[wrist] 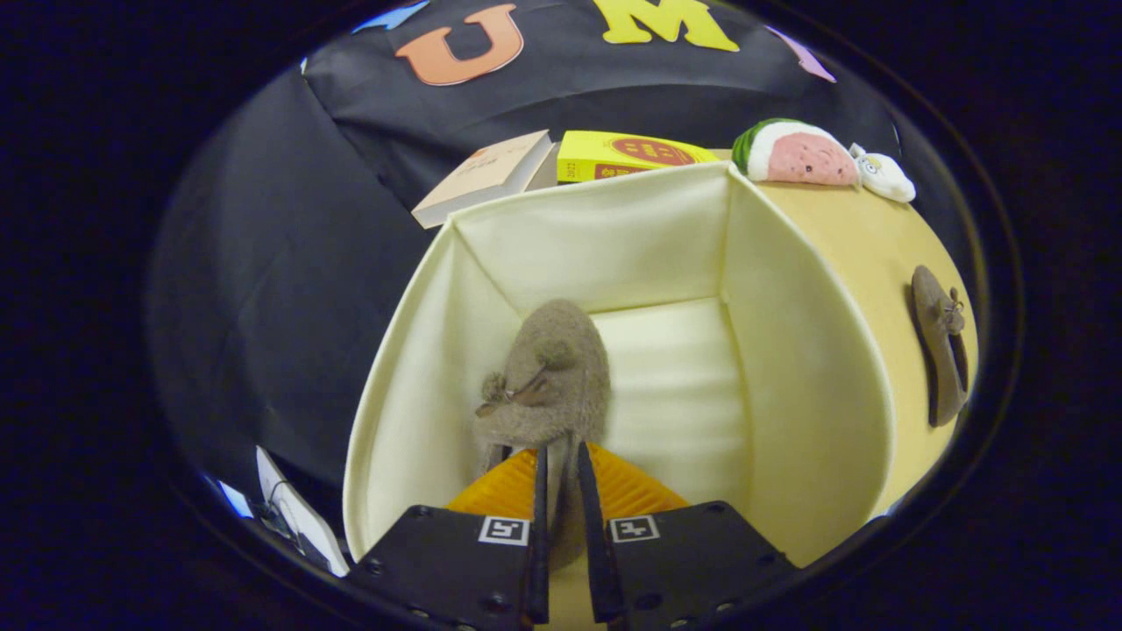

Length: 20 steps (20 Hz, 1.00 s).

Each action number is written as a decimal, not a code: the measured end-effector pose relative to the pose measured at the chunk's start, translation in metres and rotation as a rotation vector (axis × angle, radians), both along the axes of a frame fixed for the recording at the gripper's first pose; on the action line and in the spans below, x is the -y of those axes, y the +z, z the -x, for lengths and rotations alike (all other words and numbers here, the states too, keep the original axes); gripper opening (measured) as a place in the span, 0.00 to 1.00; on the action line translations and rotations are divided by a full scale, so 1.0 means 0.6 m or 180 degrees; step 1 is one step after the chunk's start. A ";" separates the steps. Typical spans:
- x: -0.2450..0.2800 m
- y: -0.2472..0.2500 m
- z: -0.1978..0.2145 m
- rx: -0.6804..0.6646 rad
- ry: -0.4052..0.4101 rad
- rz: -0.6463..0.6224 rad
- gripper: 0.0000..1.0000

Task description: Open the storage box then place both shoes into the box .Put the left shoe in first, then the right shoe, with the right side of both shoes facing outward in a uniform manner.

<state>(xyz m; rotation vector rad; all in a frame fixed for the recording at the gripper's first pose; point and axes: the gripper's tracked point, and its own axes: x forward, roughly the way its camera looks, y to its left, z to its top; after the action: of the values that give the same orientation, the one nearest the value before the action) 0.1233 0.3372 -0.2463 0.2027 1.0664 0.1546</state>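
A grey-brown fuzzy shoe point(548, 377) with a small bow hangs inside the open cream storage box point(789, 350), toe pointing away from me. My gripper point(559, 456) is shut on the shoe's heel rim, both fingers pressed close on it. The shoe sits toward the box's left wall, above the pale floor of the box. The second shoe point(942, 346), same colour with a bow, lies on the tan tabletop point(868, 254) to the right of the box, beyond its right wall.
Behind the box lie a pale book point(486, 175) and a yellow book point(627, 156). A watermelon-slice plush point(798, 153) and a small white plush point(885, 175) sit at the table's far right. Black cloth hangs left of the box.
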 end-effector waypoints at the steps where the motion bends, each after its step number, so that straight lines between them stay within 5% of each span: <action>1: -0.006 0.005 0.001 0.0004 0.0044 -0.0109 0.19; 3: -0.011 0.028 0.008 0.0041 0.0167 -0.0266 0.36; 10: 0.091 0.147 0.018 0.0862 0.0320 0.0290 0.85; 14: 0.167 0.190 0.038 0.0930 0.0276 0.0349 0.87; 20: 0.409 0.210 0.030 0.0962 -0.0085 0.0971 0.87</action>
<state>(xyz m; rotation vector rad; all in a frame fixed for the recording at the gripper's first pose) 0.1055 0.0916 -0.1205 -0.0806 0.7737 -0.0037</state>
